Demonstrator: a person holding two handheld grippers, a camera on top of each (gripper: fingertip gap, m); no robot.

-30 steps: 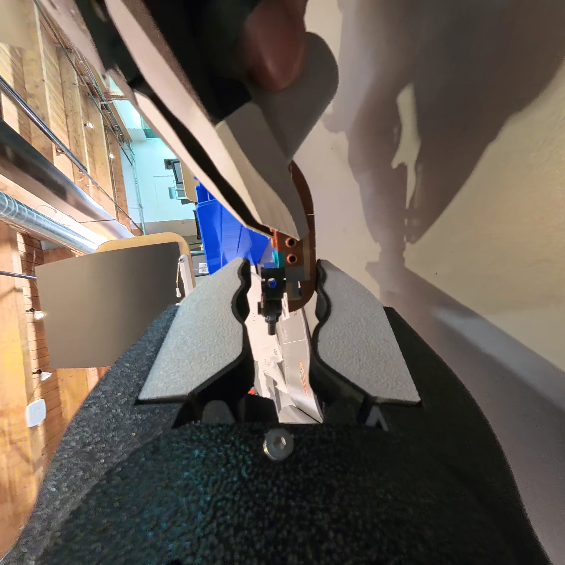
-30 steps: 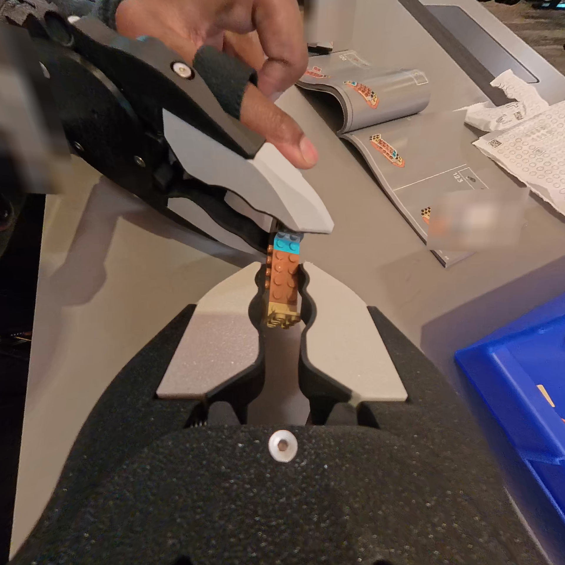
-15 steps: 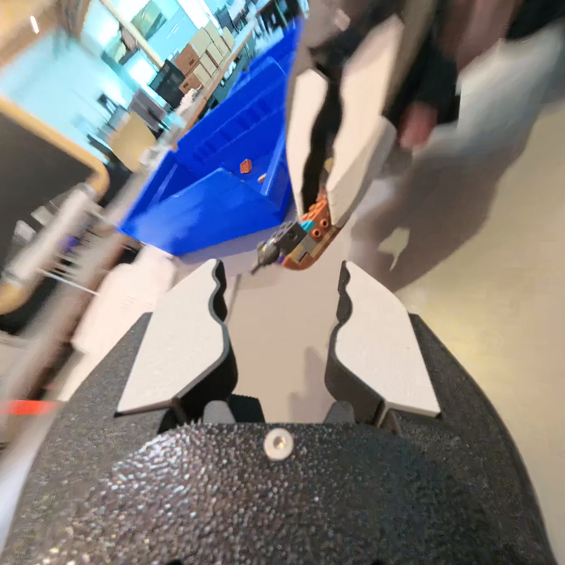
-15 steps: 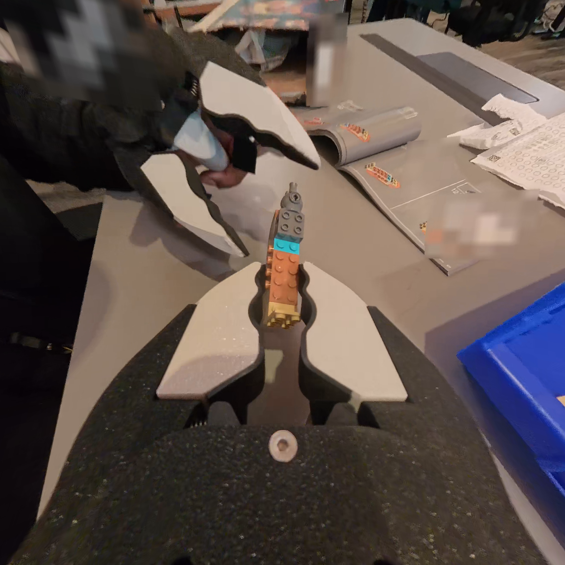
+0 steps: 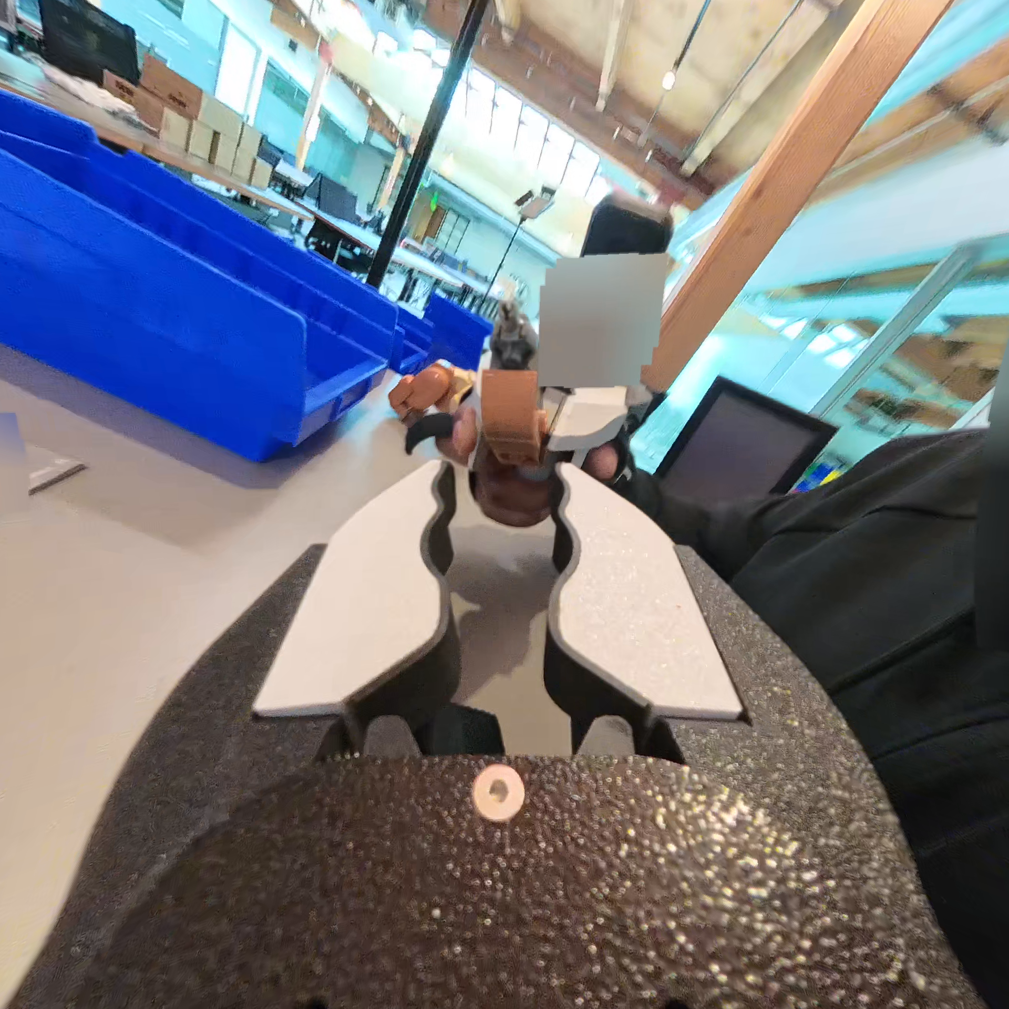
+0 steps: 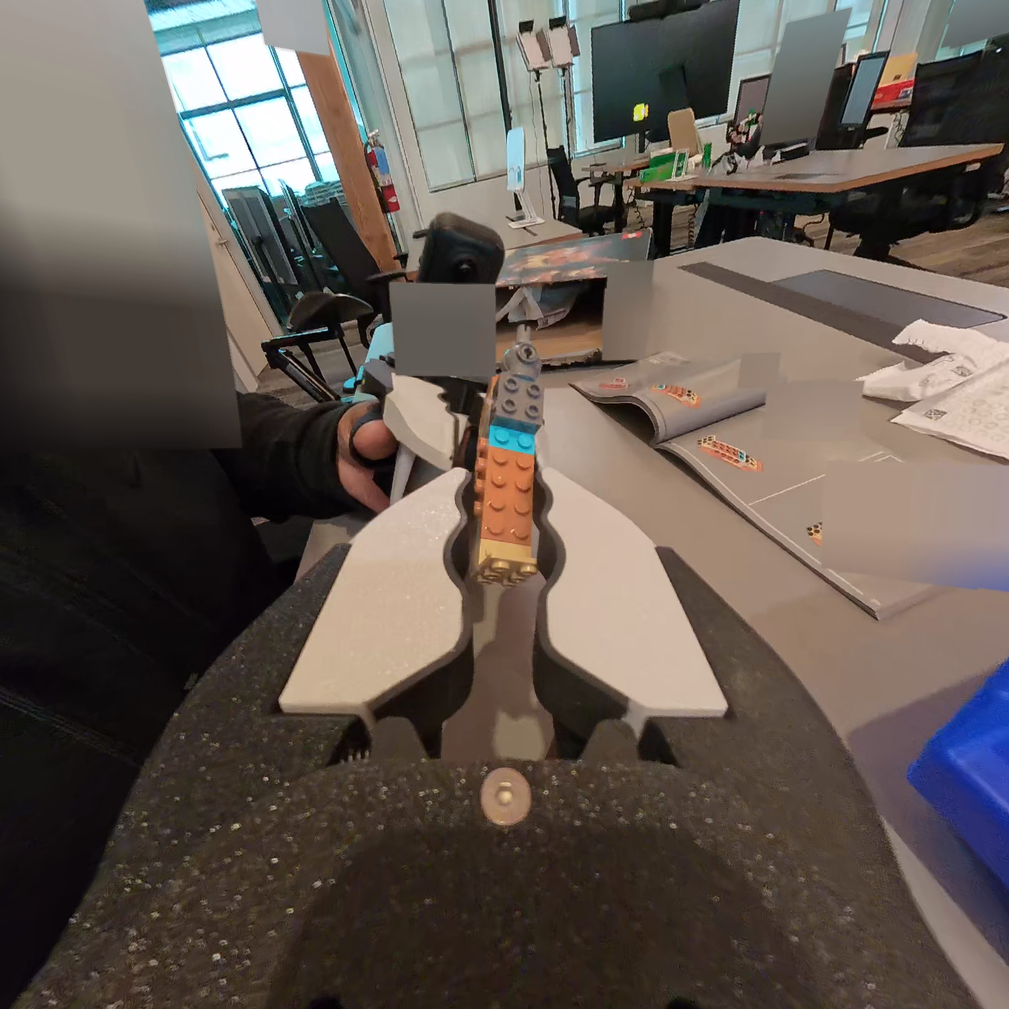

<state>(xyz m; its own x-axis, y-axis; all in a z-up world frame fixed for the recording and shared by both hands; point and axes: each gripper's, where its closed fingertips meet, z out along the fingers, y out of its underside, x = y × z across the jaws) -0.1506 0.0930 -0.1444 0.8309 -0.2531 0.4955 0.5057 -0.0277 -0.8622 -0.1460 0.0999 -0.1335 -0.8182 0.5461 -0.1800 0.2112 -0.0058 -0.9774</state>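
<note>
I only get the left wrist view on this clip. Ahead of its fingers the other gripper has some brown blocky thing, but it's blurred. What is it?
Observer: In the right wrist view it is a brick build. It has a gold brick at the near end, then orange-brown, a teal strip, and grey at the tip.
Operator: How is it gripped?
Observer: The right gripper has both fingers closed on the sides of the gold and orange-brown part. The grey tip sticks out past them.
Operator: Anything on the table that I'm missing?
Observer: An open booklet lies on the grey table to the right of the build, with white printed sheets beyond it.
</note>
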